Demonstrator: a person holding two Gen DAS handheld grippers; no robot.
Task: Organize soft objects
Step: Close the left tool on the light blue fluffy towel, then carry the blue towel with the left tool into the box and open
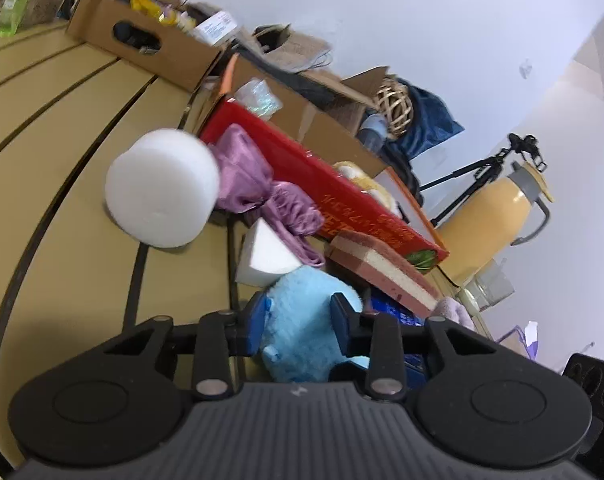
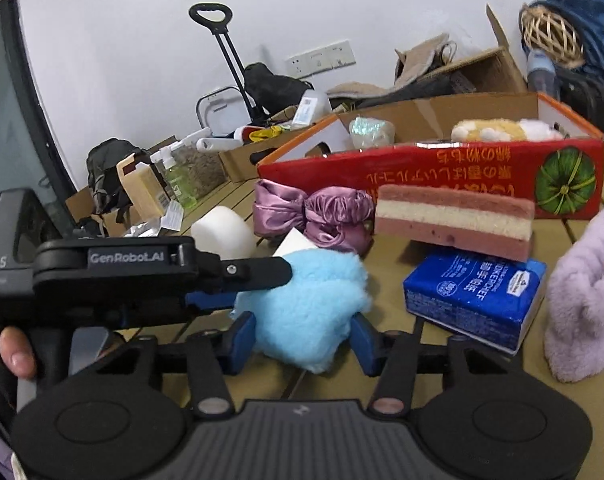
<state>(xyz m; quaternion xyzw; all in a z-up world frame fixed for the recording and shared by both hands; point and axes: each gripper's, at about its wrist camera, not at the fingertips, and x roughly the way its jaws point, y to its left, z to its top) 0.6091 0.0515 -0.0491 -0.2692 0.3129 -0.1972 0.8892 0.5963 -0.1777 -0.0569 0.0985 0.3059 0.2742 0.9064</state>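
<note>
A fluffy light-blue plush toy lies on the wooden table. My left gripper is shut on it, its blue pads pressing both sides; it also shows in the right wrist view, reaching in from the left. My right gripper straddles the plush from the front with its fingers open around it. Nearby lie a white foam cylinder, a purple satin bow, a white foam wedge, a pink-and-cream sponge block, a blue tissue pack and a lilac fuzzy item.
A red open box holding a yellow-and-white plush stands behind the objects. Cardboard boxes with bottles line the back. A yellow jug stands at the table's right end in the left wrist view.
</note>
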